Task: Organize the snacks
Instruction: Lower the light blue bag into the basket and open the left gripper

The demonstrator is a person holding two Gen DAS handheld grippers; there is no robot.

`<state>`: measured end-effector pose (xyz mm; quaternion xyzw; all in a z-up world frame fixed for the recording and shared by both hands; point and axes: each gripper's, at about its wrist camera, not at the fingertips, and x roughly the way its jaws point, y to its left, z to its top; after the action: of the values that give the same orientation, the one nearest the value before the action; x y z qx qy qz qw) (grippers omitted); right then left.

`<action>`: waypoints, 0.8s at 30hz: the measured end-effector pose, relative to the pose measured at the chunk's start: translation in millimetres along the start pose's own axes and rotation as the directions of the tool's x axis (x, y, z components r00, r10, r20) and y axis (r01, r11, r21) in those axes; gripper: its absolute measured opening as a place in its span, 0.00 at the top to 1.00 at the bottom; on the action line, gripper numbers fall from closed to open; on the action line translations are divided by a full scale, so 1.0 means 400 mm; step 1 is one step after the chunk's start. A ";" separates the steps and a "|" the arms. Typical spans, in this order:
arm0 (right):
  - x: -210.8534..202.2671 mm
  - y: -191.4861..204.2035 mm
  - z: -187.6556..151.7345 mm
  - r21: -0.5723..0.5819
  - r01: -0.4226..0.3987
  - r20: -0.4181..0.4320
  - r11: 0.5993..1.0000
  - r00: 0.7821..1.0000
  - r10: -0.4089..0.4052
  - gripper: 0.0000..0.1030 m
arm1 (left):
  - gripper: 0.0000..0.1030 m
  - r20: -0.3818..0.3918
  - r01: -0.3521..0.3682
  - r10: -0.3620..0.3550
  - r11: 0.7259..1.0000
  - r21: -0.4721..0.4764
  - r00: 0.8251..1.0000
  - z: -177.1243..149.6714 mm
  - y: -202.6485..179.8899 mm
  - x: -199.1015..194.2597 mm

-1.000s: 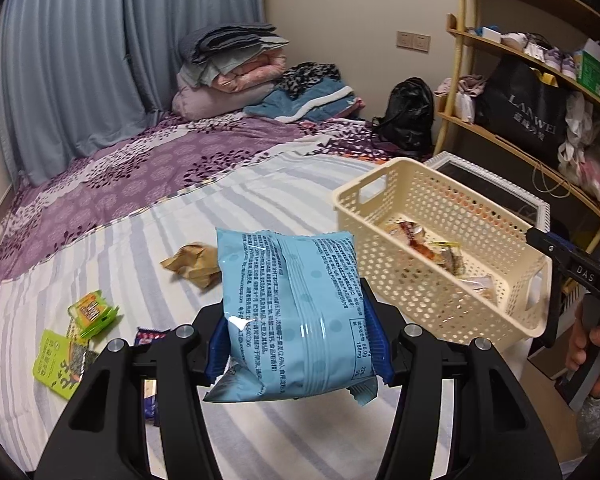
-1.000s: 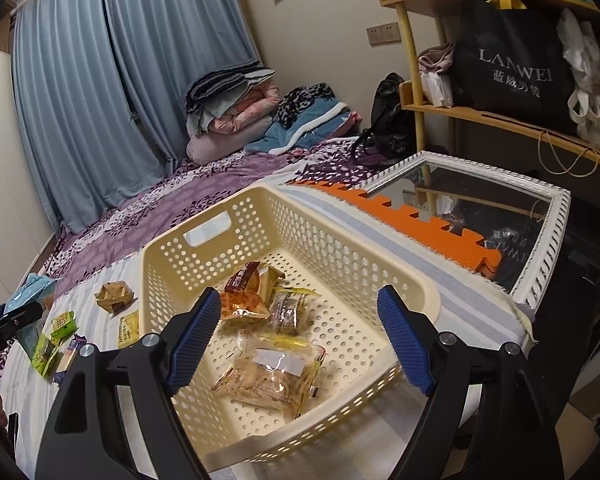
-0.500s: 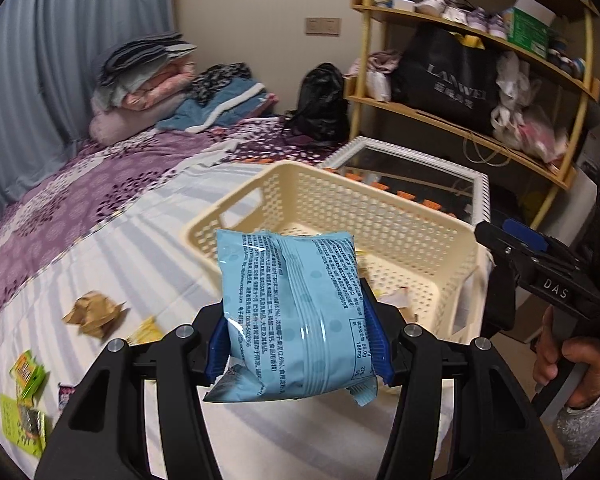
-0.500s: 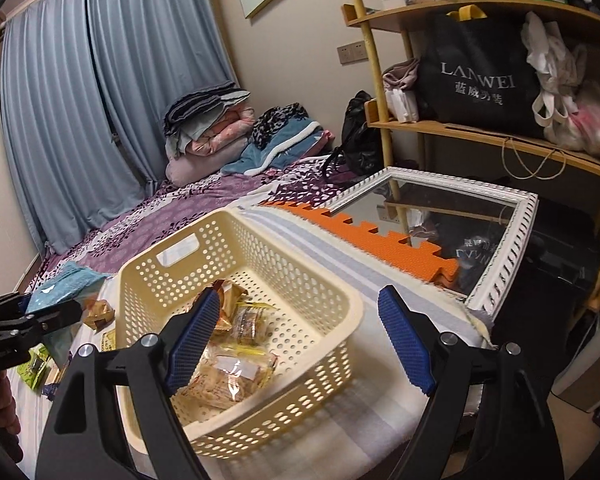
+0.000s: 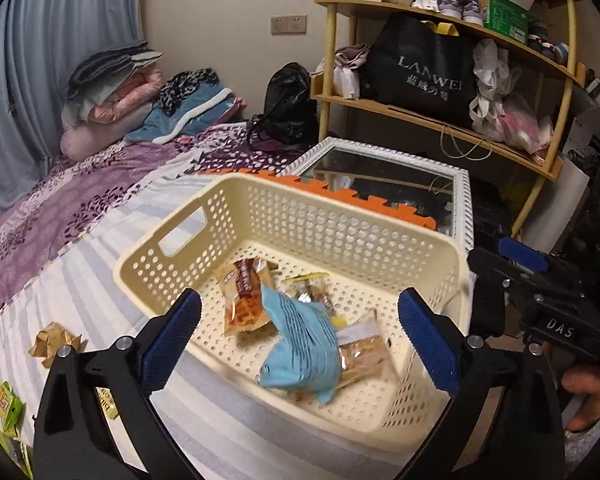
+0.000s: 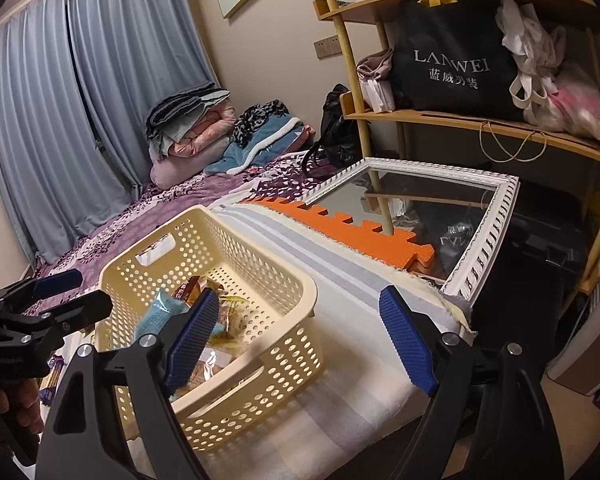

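A cream perforated basket (image 5: 172, 268) sits on the striped bed near its edge. A light blue snack bag (image 5: 300, 348) lies tilted and blurred inside it, on top of a waffle packet (image 5: 244, 308) and a biscuit pack (image 5: 364, 352). My left gripper (image 5: 300, 300) hovers over the basket's near rim. Its jaws are opening wide and the pads touch nothing; the blue bag is below and free of them. My right gripper (image 6: 298, 294) stands open and empty beside the basket (image 6: 260, 380), over the bed's corner. The blue bag (image 6: 156, 316) shows there too.
A crumpled brown wrapper (image 5: 54, 344) and green packets (image 5: 6, 404) lie on the bed to the left. A white-framed mirror (image 5: 380, 152) and an orange foam mat (image 5: 340, 196) lie behind the basket. Wooden shelves (image 5: 420, 112) stand to the right, folded bedding (image 5: 112, 88) at the back.
My left gripper carried the blue bag rightward over the basket, then its jaws spread and let go; the bag dropped into the basket. My right gripper shifted slightly away from the basket.
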<state>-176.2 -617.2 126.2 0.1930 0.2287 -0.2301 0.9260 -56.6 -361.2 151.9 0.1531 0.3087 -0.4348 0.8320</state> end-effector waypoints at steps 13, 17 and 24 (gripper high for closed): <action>0.009 0.037 0.001 -0.017 -0.041 -0.007 0.999 0.999 0.041 0.17 | 0.03 -0.023 -0.084 0.082 0.993 -0.084 0.996 -0.031 0.081 -0.037; 0.004 0.040 0.003 -0.016 -0.040 -0.003 0.999 0.999 0.040 0.17 | 0.03 -0.026 -0.097 0.095 0.991 -0.090 0.995 -0.034 0.086 -0.042; 0.004 0.064 -0.001 -0.033 -0.054 -0.011 0.998 0.998 0.054 0.17 | 0.03 -0.033 -0.129 0.126 0.984 -0.119 0.991 -0.053 0.116 -0.065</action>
<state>-161.9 -596.4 131.6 0.1850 0.2320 -0.2002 0.9337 -37.9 -307.2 151.8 0.1274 0.3345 -0.3591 0.8619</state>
